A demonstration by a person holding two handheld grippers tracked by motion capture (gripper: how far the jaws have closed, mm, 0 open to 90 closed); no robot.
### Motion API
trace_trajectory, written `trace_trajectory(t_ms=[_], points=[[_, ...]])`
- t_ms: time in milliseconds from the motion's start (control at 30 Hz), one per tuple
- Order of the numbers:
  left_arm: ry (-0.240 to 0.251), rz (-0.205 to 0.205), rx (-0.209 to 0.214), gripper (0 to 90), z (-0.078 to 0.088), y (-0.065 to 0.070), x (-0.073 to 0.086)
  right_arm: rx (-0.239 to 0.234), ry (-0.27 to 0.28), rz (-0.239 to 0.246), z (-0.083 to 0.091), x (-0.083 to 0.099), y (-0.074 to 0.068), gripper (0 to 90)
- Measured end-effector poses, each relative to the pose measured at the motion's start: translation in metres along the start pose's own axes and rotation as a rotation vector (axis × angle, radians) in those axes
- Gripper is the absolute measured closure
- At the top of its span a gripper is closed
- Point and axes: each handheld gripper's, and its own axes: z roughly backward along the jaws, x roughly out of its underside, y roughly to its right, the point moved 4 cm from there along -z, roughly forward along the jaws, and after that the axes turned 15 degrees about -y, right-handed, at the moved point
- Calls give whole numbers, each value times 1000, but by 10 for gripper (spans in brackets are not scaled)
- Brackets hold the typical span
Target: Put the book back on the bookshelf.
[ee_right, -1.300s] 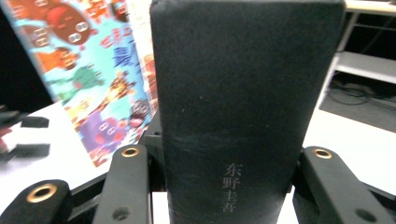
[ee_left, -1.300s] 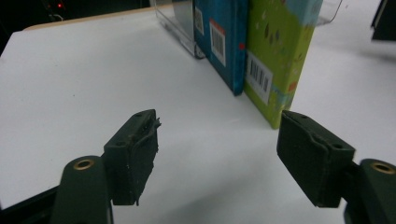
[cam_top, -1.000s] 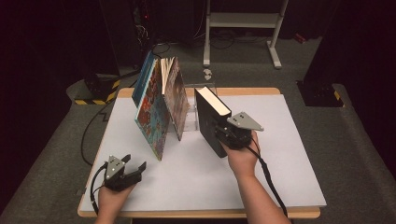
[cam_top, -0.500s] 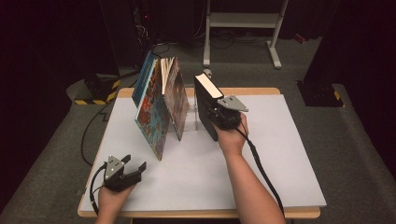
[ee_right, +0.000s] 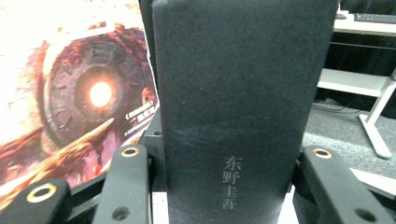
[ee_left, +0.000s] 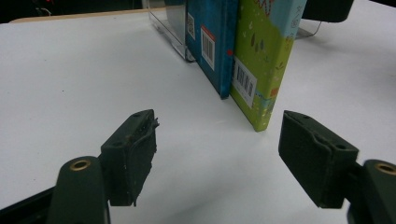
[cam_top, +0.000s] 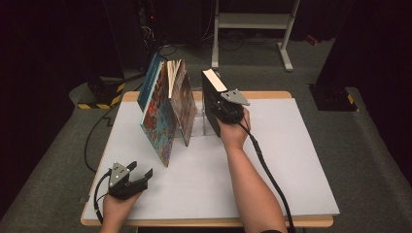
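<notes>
My right gripper pinches the black book upright by its spine, just beside the leaning books, ready for shelving. My left gripper rests spread, nothing between its jaws, well apart from them.

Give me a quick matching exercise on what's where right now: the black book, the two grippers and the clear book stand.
Things:
1. black book
2. left gripper
3. right gripper
4. clear book stand

States:
A. open, nothing between its jaws, near the table's front edge
B. shut on a book's spine
C. held upright, right of the leaning picture books
D. on the table, with picture books leaning at it

Pairs: 1-C, 2-A, 3-B, 4-D
</notes>
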Motion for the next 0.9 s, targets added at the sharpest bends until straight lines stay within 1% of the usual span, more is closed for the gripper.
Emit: trace_trajectory(t_ms=[133, 233, 333, 433, 500, 600, 633, 767, 867, 900], points=[[1, -2, 1, 278, -1, 1, 0, 22, -3, -3, -12, 0, -2, 538], [0, -6, -2, 278, -1, 1, 0, 23, -5, -15, -19, 2, -1, 537], [-2, -9, -2, 278, -1, 2, 0, 24, 8, -20, -19, 7, -2, 531], [-2, -16, -6, 278, -1, 2, 0, 25, 4, -29, -18, 12, -3, 526], [-1, -18, -5, 278, 0, 3, 0, 33, 4, -18, -16, 16, -5, 522], [-4, -21, -6, 278, 0, 3, 0, 42, -10, -4, -15, 22, -8, 512], [-5, -23, -6, 278, 0, 3, 0, 31, -5, -9, -14, 23, -8, 504], [-14, -29, -9, 278, -2, 4, 1, -19, -28, -24, -5, 26, -7, 441], [-19, -29, -8, 279, -2, 5, 1, -39, -55, -10, 3, 34, -6, 436], [-19, -31, -8, 279, -2, 5, 1, -51, -56, -13, 5, 38, -5, 440]])
